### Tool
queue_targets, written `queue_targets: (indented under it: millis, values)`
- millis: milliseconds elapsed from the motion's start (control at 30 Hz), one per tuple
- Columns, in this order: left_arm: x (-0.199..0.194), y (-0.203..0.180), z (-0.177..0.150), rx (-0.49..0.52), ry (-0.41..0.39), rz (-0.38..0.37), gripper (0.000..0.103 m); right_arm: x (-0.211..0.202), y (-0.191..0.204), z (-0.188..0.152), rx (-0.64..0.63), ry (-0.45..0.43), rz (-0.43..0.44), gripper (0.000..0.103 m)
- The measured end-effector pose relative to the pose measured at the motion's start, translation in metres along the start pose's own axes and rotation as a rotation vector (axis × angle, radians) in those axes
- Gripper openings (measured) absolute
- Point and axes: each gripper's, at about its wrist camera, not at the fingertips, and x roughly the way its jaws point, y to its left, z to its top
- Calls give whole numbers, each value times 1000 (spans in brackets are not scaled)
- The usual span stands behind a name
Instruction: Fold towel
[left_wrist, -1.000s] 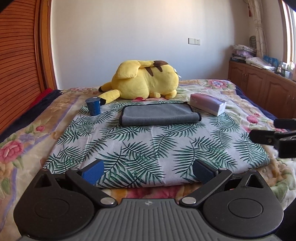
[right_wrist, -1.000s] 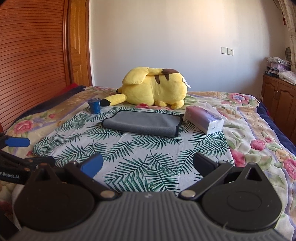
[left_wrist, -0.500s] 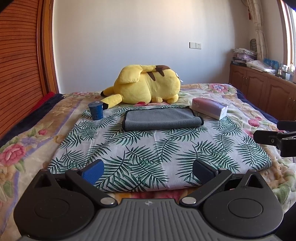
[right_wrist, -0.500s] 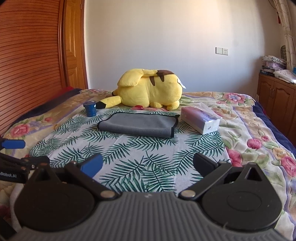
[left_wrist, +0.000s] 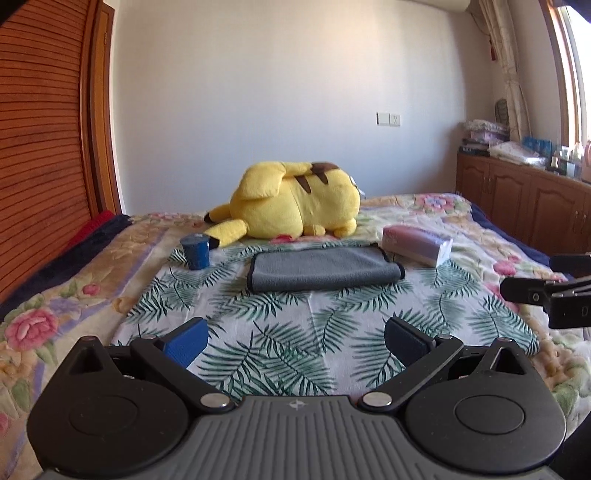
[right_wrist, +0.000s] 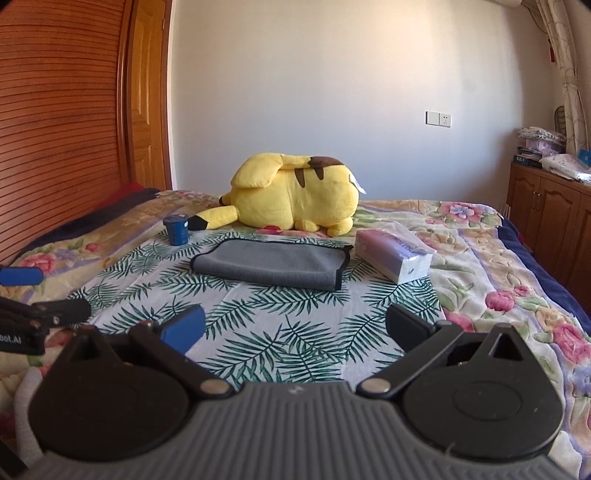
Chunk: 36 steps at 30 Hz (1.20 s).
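1. Two grippers hang above the near edge of the bed (left_wrist: 436, 210): the left gripper (left_wrist: 295, 338) and the right gripper (right_wrist: 295, 326), each with its jaws spread wide apart and nothing between them.
2. Well ahead of both, the grey towel (left_wrist: 323, 271) lies folded flat on a palm-leaf cloth (left_wrist: 280, 332), its black-trimmed edges showing.
3. A yellow plush toy (left_wrist: 295, 201) lies just behind the towel.
4. A small blue cup (left_wrist: 195, 251) stands upright to the towel's left.
5. A tissue pack (left_wrist: 417, 245) lies to the towel's right, near its corner.
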Motion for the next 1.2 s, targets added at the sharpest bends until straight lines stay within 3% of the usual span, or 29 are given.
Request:
queue_targets:
  millis: [1200]
  values:
    - [-12, 10, 7, -24, -70, 43, 87, -11, -7, 0, 22, -96, -79, 103]
